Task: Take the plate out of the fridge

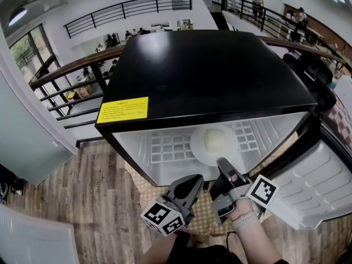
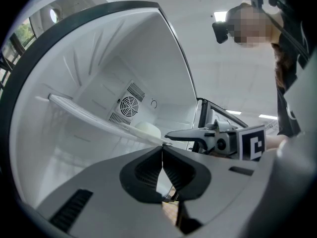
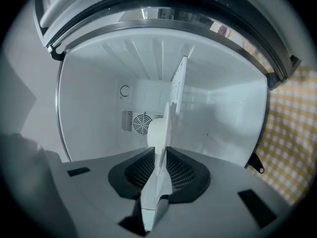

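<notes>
Clamping the plate (image 1: 199, 149) by its near rim, my right gripper (image 1: 223, 165) can draw it flat off the shelf (image 1: 165, 147). My left gripper (image 1: 193, 181) hangs just beside it, clenched empty, out of the way.

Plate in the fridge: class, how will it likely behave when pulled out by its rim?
The plate looks stiff: it shows flat, edge-on, in the right gripper. Gripped at one rim only, it may tip downward. The bun on it seems loose and could slide off if it tilts.
</notes>
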The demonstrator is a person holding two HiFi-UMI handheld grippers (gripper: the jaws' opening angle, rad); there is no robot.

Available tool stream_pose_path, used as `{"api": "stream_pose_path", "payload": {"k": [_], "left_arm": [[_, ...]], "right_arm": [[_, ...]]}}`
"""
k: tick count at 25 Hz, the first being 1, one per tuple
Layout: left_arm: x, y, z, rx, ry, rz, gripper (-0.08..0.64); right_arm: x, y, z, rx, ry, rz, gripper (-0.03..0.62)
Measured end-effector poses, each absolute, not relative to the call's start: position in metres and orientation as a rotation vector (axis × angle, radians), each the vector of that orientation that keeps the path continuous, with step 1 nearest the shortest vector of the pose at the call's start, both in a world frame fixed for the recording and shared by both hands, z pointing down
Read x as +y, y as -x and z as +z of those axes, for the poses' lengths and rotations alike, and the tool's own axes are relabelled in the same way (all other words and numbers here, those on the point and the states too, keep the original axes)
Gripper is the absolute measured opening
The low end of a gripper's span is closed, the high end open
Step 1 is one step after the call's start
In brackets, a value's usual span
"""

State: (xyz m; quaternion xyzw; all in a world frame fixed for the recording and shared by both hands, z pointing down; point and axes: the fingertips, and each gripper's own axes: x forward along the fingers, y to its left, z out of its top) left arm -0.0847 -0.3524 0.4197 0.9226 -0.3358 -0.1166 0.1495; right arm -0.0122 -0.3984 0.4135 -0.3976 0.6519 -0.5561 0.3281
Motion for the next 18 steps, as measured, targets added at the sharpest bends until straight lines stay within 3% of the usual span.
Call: {"api": "stream_pose_path", "payload": {"k": [18], "left_arm": [[-0.353,0.084,0.422,-0.974,-2.637,-0.345,0.009]], "right_arm": [[-0.397,0.011,0.421,1.658,1.04,-1.51,0.055]]}}
